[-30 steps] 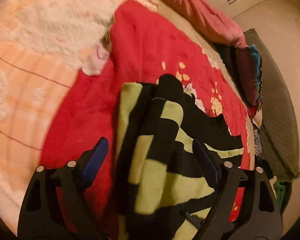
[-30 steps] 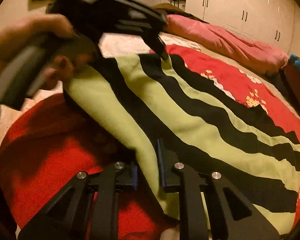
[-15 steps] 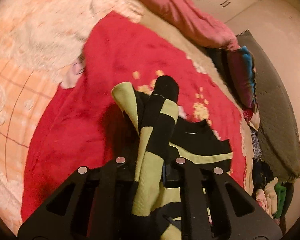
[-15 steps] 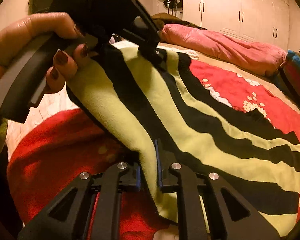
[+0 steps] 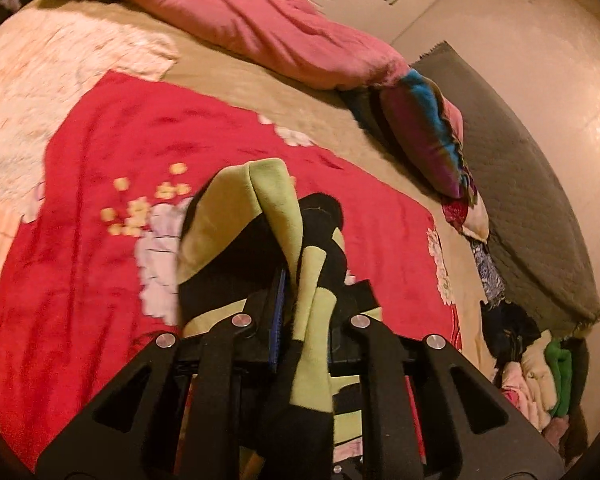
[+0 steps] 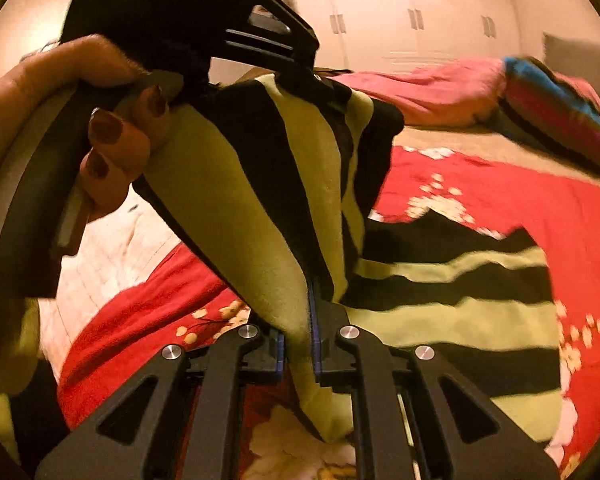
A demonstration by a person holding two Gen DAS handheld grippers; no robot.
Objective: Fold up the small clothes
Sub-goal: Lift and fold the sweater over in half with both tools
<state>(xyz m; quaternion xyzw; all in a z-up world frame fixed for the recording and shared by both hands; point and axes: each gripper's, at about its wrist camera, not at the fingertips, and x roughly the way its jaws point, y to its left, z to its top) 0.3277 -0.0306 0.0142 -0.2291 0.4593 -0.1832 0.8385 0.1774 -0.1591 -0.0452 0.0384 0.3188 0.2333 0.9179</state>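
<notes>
A small green-and-black striped garment (image 6: 236, 200) hangs stretched between both grippers above the red flowered blanket (image 6: 500, 200). My right gripper (image 6: 298, 320) is shut on its lower green edge. My left gripper (image 5: 300, 312) is shut on a bunched fold of the same striped garment (image 5: 276, 216), lifted off the red flowered blanket (image 5: 80, 240). In the right wrist view the left gripper (image 6: 316, 76) shows at the top, held by a person's hand (image 6: 112, 148), pinching the garment's upper corner. The garment's far part (image 6: 460, 312) still lies flat on the blanket.
A pink duvet (image 5: 260, 28) lies along the bed's far side, with a multicoloured cushion (image 5: 428, 132) beside it. A grey mat (image 5: 520, 184) covers the floor at the right, next to a heap of clothes (image 5: 540, 372). White wardrobes (image 6: 412, 20) stand behind.
The left gripper closed on the striped garment. Both grippers then rose, lifting the near edge of the garment off the blanket; the right one stayed shut on its edge throughout.
</notes>
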